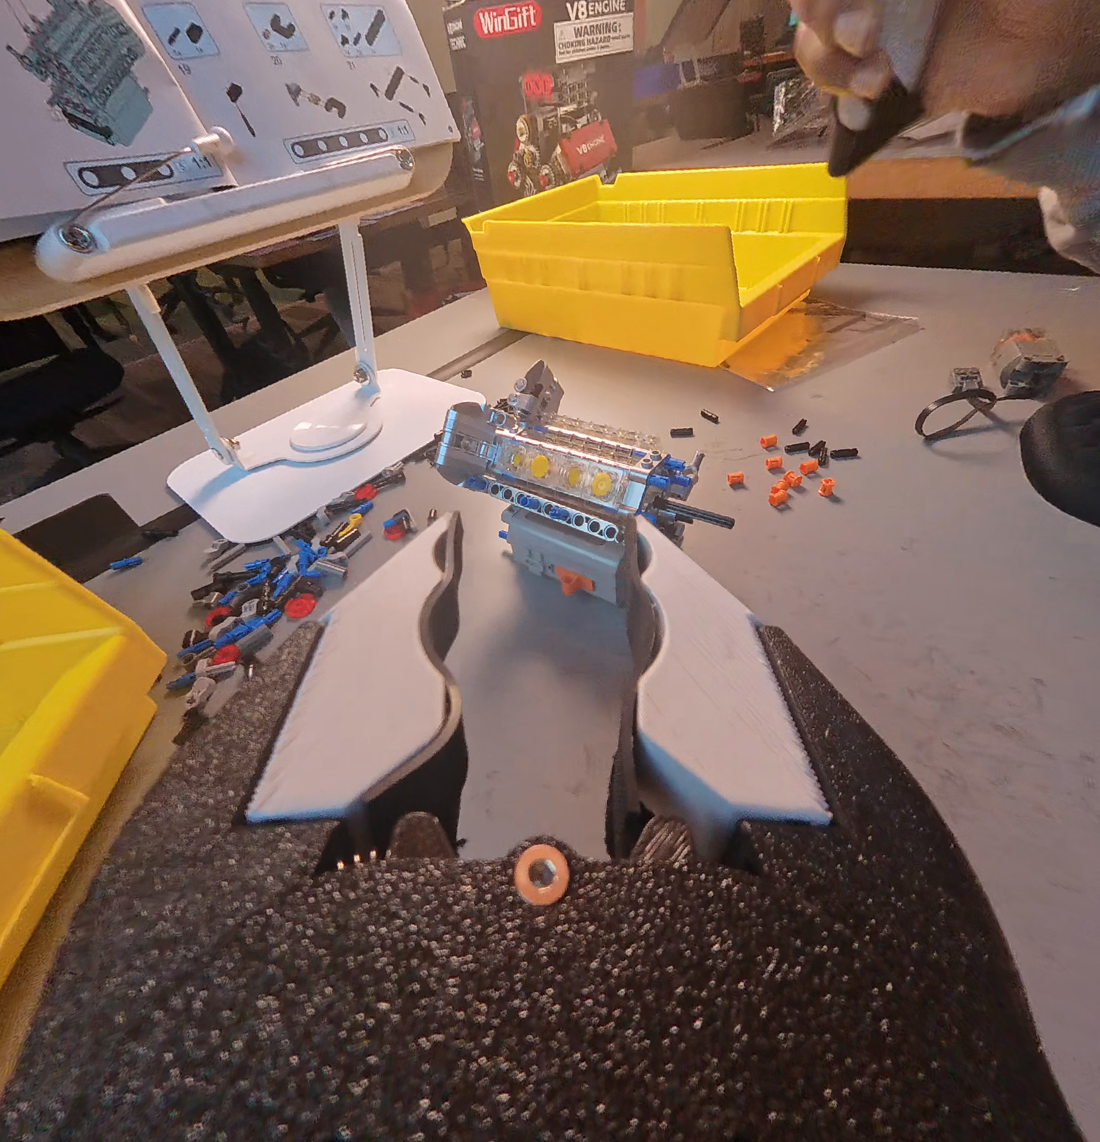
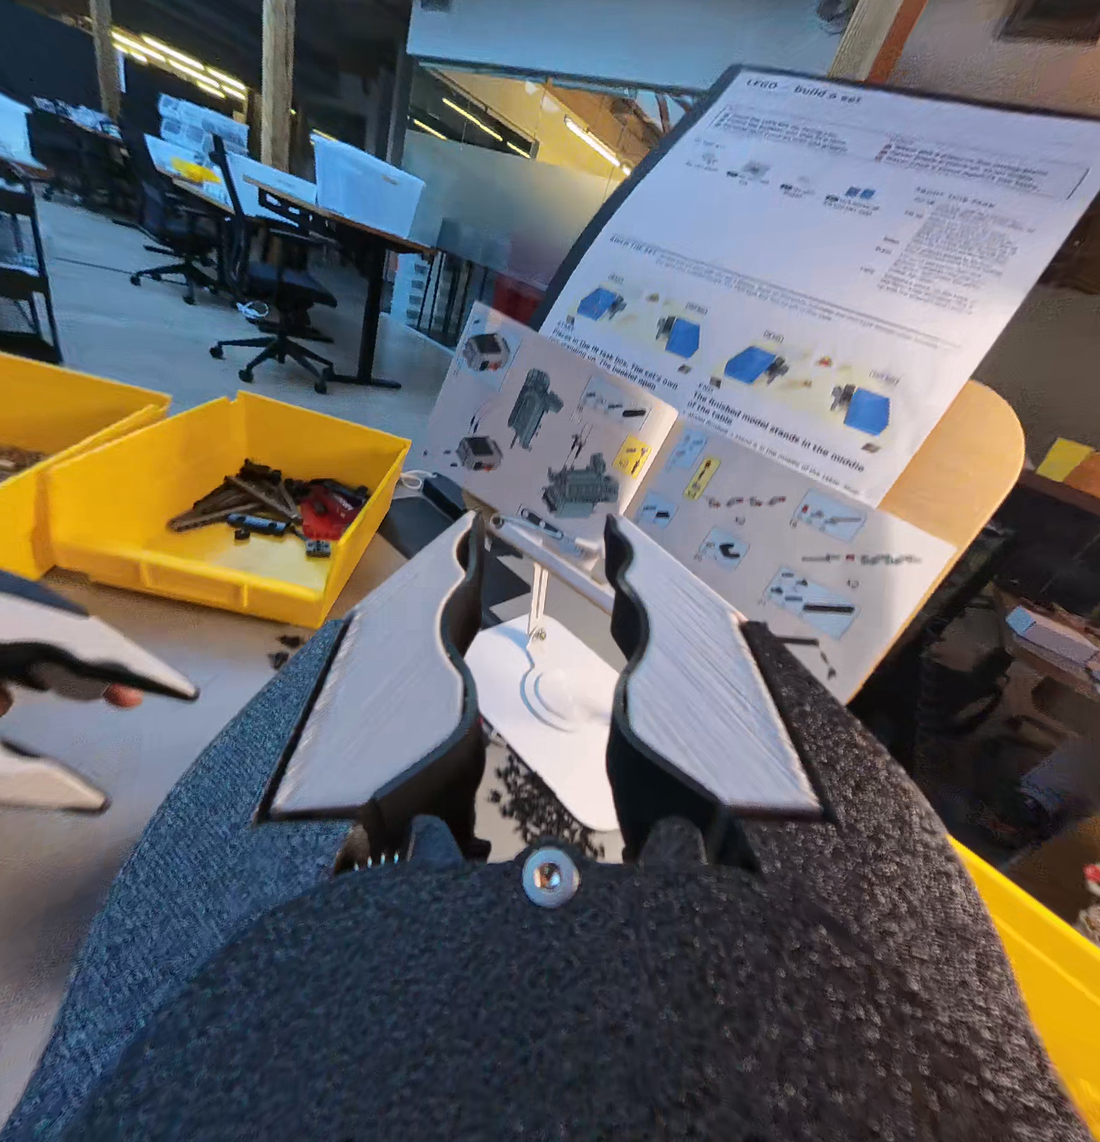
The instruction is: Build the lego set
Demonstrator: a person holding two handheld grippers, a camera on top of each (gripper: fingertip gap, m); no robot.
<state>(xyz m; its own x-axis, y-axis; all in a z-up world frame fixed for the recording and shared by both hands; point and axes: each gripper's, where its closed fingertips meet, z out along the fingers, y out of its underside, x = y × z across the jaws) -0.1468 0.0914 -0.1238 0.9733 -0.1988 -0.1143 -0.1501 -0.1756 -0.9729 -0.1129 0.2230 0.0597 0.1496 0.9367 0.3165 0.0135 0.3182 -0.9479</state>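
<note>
The grey table [image 1: 906,680] carries yellow bins [image 1: 659,272], a white booklet stand [image 1: 300,469] and a brick-built engine model [image 1: 566,469]. The left gripper [image 1: 544,531], jaws wide, has the model's grey base just between its fingertips (contact unclear). The right gripper [image 2: 541,531] is raised, jaws wide and empty, facing the instruction booklet [image 2: 597,445]. Loose orange pieces [image 1: 782,476] lie right of the model.

In the left wrist view the model [image 1: 566,476] stands mid-frame on the table [image 1: 906,680]; loose parts [image 1: 269,581] lie lower left, a stand [image 1: 300,457] left, a bin [image 1: 652,272] behind, small pieces [image 1: 788,469] right, probably pins.
</note>
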